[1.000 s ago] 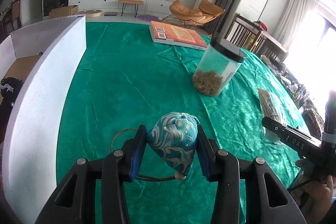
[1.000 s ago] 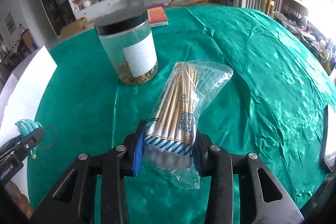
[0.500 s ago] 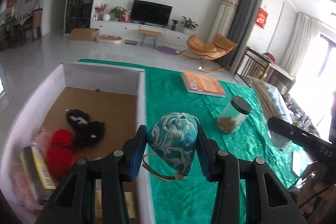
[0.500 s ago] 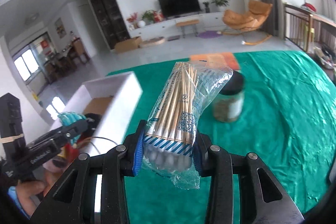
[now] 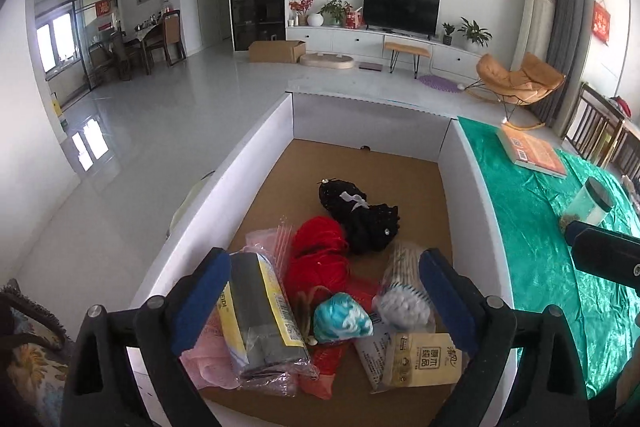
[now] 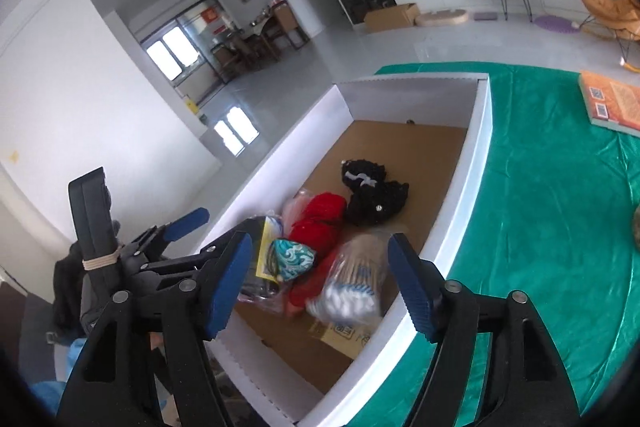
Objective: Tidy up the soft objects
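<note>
Grippers both over the white box [image 5: 468, 163], jaws just opened, nothing between them: left gripper [image 5: 324, 291] released the teal pouch [image 5: 342, 317]; right gripper [image 6: 320, 279] released the cotton swab pack [image 6: 352, 287]. Both now lie in the box among other soft items, apparently dropped there for sorting.

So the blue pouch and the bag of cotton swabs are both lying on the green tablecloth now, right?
Not quite. The blue pouch and the bag of cotton swabs are both lying inside the white box, not on the green tablecloth. The left wrist view shows them on the box's brown floor beside the red yarn.
</note>
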`<act>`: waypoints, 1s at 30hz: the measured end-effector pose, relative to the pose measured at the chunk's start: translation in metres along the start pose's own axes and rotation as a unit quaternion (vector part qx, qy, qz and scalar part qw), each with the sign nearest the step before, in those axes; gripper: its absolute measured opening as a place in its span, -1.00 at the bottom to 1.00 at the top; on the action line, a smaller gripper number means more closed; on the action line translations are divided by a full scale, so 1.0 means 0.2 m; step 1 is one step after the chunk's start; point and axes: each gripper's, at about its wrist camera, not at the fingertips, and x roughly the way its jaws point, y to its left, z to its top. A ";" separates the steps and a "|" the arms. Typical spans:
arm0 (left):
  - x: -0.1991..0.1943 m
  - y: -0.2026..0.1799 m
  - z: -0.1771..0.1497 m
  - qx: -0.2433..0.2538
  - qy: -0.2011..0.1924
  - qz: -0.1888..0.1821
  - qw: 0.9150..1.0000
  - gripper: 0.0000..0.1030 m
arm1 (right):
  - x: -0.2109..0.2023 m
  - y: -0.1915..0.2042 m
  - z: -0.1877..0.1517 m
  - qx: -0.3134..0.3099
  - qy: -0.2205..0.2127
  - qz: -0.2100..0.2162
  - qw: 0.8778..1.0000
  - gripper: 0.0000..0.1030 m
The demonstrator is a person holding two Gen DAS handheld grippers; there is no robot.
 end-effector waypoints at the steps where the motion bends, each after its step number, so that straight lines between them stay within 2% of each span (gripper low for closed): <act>1: 0.00 -0.02 -0.01 0.008 0.002 0.012 1.000 0.85 | 0.01 0.04 -0.03 -0.003 -0.001 -0.009 1.000 0.44; 3: -0.01 -0.07 -0.01 0.023 -0.002 0.031 0.999 0.85 | -0.01 0.13 -0.09 -0.013 -0.004 -0.027 1.000 0.45; 7: -0.07 -0.14 -0.05 0.027 0.001 0.095 0.995 0.93 | -0.02 0.23 -0.15 -0.045 -0.004 -0.071 0.996 0.46; 8: -0.08 -0.15 -0.04 0.025 0.006 0.100 0.995 0.93 | -0.02 0.25 -0.16 -0.052 -0.003 -0.081 0.995 0.46; 10: -0.09 -0.15 -0.05 0.018 0.017 0.085 0.996 0.93 | -0.03 0.28 -0.18 -0.063 0.001 -0.103 0.993 0.48; 13: -0.13 -0.12 -0.06 -0.002 0.010 0.071 0.997 0.93 | -0.04 0.33 -0.20 -0.077 0.013 -0.134 0.988 0.54; 16: -0.16 -0.10 -0.05 -0.009 0.001 0.081 0.997 0.93 | -0.04 0.36 -0.21 -0.089 0.022 -0.152 0.984 0.54; 30: -0.14 -0.05 -0.05 -0.024 0.024 0.087 0.996 0.93 | 0.03 0.44 -0.27 -0.126 0.047 -0.179 0.975 0.54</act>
